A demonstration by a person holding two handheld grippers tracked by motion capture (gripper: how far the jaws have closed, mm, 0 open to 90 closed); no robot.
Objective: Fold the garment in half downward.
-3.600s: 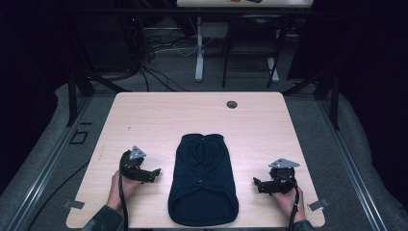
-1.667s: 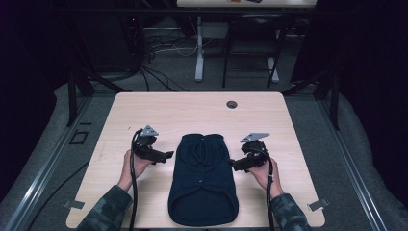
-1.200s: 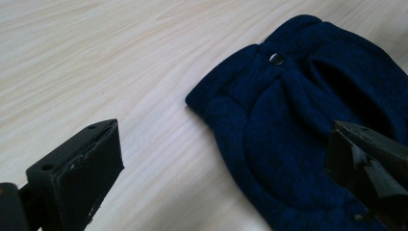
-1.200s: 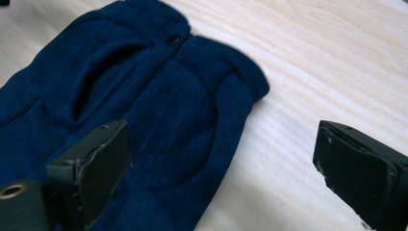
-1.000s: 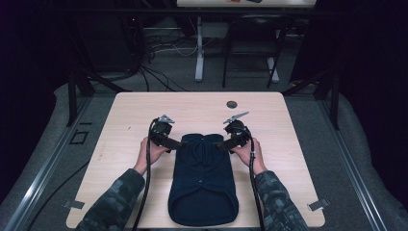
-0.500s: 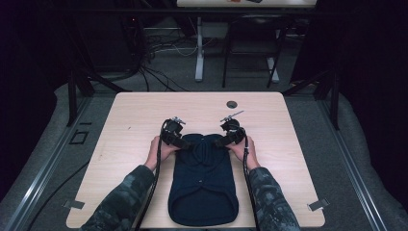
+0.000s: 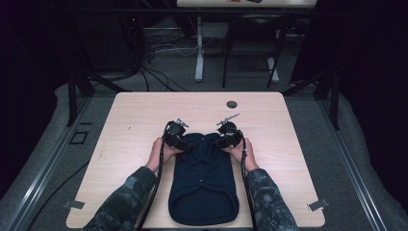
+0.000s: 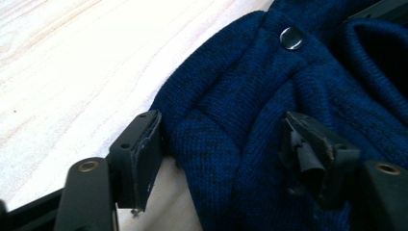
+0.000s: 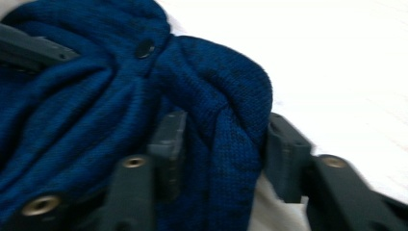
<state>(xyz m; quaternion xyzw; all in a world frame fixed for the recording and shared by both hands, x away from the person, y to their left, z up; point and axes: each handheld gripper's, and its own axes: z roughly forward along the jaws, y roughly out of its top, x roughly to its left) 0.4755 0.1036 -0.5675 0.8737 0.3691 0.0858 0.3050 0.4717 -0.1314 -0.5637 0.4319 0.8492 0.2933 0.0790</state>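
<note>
A navy knitted garment [image 7: 204, 183] lies flat on the wooden table [image 7: 144, 110], its far end bunched between the two grippers. My left gripper [image 7: 175, 135] sits at the garment's far left corner. In the left gripper view [image 8: 226, 154] its jaws stand wide apart, straddling a rounded fold of knit [image 8: 216, 120] near a dark button [image 8: 291, 37]. At the far right corner is my right gripper [image 7: 229, 135]. In the blurred right gripper view [image 9: 226, 149] its jaws stand on either side of an upright fold [image 9: 231, 96], close against it but not pinching it.
A small round black fitting [image 7: 232, 104] sits in the table top near its far edge. Bare wood lies left, right and beyond the garment. Chair and desk legs and cables stand on the floor behind the table.
Both grippers have moved from the table's near corners up along the garment's sides and inward to its far corners. The garment's far end is now bunched narrower.
</note>
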